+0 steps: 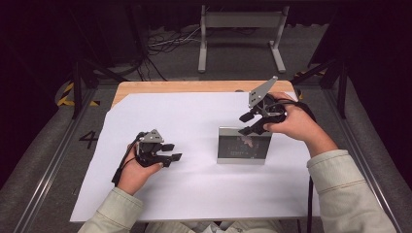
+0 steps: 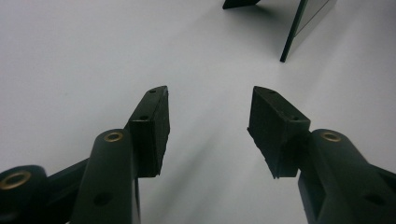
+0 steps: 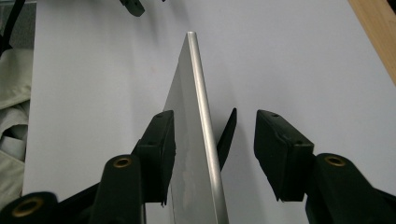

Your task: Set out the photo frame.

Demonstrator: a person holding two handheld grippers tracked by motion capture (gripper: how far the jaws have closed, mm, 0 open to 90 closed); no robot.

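Now the silver picture frame (image 1: 243,144) stands upright right of centre on the white surface (image 1: 194,194); right tongs (image 1: 254,123) straddle its top edge, open, not pressing. Left tongs (image 1: 171,151) idle open, lower left. Next, probably: lift away without tipping it.

This looks like a lab or recording studio set up for capturing handling work, not a home. A small wooden table (image 1: 194,86) stands on grey carpet (image 1: 48,160), covered by a plain white sheet (image 1: 194,116). Black curtains (image 1: 384,43) close off the dim sides. On the far side stands a metal frame (image 1: 240,34) beside loose cables (image 1: 165,43). At left, yellow-black hazard tape (image 1: 65,94) and what seems to be a painted number 4 (image 1: 89,140) mark the floor, and metal rails (image 1: 43,179) run alongside the table.
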